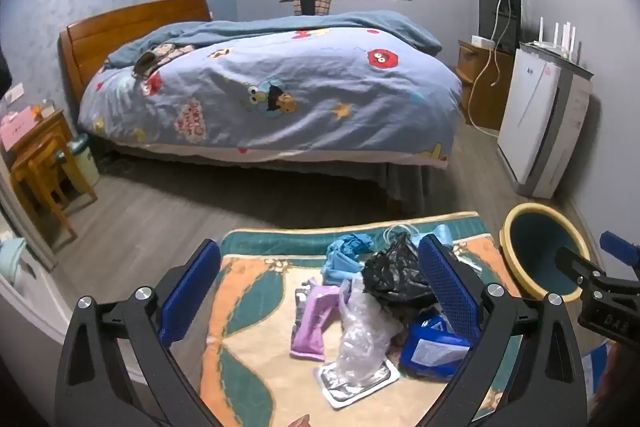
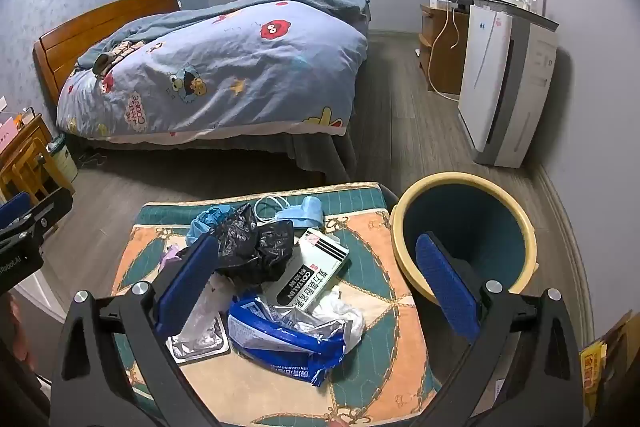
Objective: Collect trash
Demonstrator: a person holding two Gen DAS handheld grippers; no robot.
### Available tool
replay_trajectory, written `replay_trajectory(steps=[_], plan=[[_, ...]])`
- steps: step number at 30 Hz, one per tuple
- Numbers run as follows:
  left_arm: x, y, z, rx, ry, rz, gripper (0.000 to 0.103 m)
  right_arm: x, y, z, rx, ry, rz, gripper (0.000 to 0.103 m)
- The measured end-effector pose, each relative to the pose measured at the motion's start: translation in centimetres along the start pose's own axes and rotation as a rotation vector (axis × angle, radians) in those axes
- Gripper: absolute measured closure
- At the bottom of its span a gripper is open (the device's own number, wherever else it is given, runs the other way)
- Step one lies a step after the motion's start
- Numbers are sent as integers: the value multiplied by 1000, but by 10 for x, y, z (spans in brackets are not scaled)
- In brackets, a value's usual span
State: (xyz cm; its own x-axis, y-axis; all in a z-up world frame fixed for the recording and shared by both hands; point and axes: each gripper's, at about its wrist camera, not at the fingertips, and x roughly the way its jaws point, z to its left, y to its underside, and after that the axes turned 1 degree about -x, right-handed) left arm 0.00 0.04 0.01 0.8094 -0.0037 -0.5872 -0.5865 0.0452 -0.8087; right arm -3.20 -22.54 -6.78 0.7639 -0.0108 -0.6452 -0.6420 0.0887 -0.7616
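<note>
Much bare floor [image 2: 404, 115] beside rug [image 2: 360, 269]

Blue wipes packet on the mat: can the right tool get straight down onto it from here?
Probably yes. The right tool stands wide open and empty, with the blue wipes packet lying on top of the litter between its fingers. Only crumpled foil and white tissue lie against it.

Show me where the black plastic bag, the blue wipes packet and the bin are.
black plastic bag [image 2: 256, 247], right wrist view, crumpled middle.
blue wipes packet [image 2: 288, 341], right wrist view, torn top.
bin [image 2: 402, 227], right wrist view, yellow rim.
</note>
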Motion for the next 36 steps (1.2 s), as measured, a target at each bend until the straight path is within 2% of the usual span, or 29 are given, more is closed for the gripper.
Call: replay_trajectory(steps=[12, 15, 36], plan=[[0, 0, 0, 5, -1, -4, 5, 6, 11, 1, -2, 3, 1, 5], [0, 0, 0, 5, -2, -3, 5, 4, 3, 0, 3, 2, 12, 5], [-2, 2, 1, 6, 2, 0, 5, 5, 6, 1, 1, 2, 19, 5]])
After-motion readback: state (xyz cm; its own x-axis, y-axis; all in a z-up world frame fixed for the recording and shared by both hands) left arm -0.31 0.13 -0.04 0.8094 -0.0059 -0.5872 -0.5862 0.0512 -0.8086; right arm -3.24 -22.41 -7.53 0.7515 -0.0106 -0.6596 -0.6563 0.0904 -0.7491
